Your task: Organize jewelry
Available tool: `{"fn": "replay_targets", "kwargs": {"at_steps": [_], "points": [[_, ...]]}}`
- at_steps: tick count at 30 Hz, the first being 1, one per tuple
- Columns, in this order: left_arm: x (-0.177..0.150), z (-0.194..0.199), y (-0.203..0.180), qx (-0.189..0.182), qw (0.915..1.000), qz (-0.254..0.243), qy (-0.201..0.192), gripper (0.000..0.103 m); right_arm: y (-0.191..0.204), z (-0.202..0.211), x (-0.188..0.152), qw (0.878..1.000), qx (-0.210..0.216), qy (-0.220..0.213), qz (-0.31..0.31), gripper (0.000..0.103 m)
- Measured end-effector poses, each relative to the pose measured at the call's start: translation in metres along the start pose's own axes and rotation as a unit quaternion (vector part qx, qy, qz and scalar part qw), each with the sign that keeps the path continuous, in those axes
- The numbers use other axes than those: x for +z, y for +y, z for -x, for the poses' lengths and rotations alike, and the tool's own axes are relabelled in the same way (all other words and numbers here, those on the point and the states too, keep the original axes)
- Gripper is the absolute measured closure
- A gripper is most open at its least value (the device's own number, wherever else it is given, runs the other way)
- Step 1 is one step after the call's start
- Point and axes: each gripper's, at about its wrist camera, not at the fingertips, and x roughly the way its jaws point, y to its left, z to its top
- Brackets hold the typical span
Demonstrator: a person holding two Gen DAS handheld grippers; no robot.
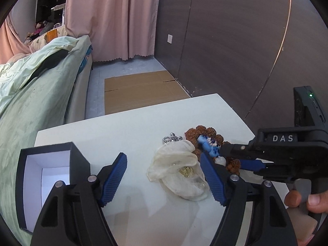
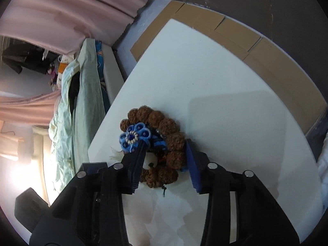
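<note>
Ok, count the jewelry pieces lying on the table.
3 visible: a brown bead bracelet with a blue flower, a silver chain beside it, and gold pieces inside the translucent bag. More may hide underneath.

The left wrist fisheye looks forward and down along its own blue-padded fingers (image 1: 213,180) from close above the white table (image 1: 127,127), facing a pink curtain (image 1: 110,20) and dark wood-grain wall, with a bed to its left and the right gripper (image 1: 229,153) entering from its right. The right wrist fisheye sits rolled, so the curtain (image 2: 71,10) and bed tilt along its left side, and it peers steeply down, very near the brown bead bracelet (image 2: 162,127). Both views share the table (image 2: 235,94), the bracelet (image 1: 205,133) with its blue flower charm (image 2: 135,135), the flattened cardboard (image 1: 139,90) on the floor, the bed and the curtain
</note>
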Motion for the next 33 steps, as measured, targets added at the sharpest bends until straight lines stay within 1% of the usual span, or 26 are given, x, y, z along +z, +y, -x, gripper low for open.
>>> {"fn": "replay_targets", "kwargs": {"at_steps": [1,4,8,10,17,19,21,23,25,26,27,28,31,33], "points": [[0.000,-0.002,0.000,-0.001,1.0000,-0.001,0.001,0.032,0.001,-0.001,0.002,1.000,-0.005,0.001,0.002,0.083],[0.002,-0.006,0.001,-0.006,1.0000,-0.003,0.004,0.032,-0.001,0.000,0.008,1.000,0.017,-0.007,-0.009,0.084],[0.002,-0.011,0.000,-0.011,0.9999,-0.006,0.007,0.032,0.006,0.016,0.009,0.999,0.040,-0.031,0.002,0.084],[0.002,-0.013,-0.001,-0.013,0.9998,-0.008,0.011,0.036,0.009,0.024,0.008,0.998,0.055,-0.038,0.007,0.084],[-0.003,-0.020,-0.004,-0.020,0.9995,-0.012,0.023,0.039,0.011,0.042,0.009,0.995,0.090,-0.049,0.015,0.084],[-0.004,-0.024,-0.004,-0.023,0.9992,-0.013,0.030,0.043,0.012,0.048,0.010,0.994,0.095,-0.053,0.017,0.084],[-0.006,-0.026,-0.006,-0.027,0.9989,-0.017,0.035,0.043,0.013,0.052,0.010,0.993,0.102,-0.054,0.018,0.084],[-0.008,-0.028,-0.010,-0.027,0.9986,-0.025,0.038,0.051,0.013,0.056,0.011,0.992,0.107,-0.056,0.022,0.084],[-0.009,-0.030,-0.011,-0.029,0.9984,-0.025,0.042,0.075,0.016,0.059,0.011,0.992,0.113,-0.056,0.026,0.084],[-0.009,-0.030,-0.011,-0.028,0.9985,-0.024,0.041,0.081,0.017,0.060,0.012,0.991,0.116,-0.054,0.029,0.084],[-0.008,-0.030,-0.011,-0.027,0.9986,-0.023,0.040,0.092,0.018,0.060,0.011,0.991,0.119,-0.051,0.032,0.084],[-0.008,-0.028,-0.010,-0.025,0.9988,-0.022,0.036,0.098,0.020,0.060,0.011,0.991,0.122,-0.050,0.034,0.084],[-0.004,-0.019,-0.007,-0.028,0.9992,-0.016,0.023,0.103,0.028,0.061,0.008,0.989,0.135,-0.043,0.049,0.084],[-0.002,-0.012,-0.005,-0.024,0.9996,-0.010,0.015,0.103,0.031,0.063,0.006,0.987,0.142,-0.041,0.062,0.084]]}}
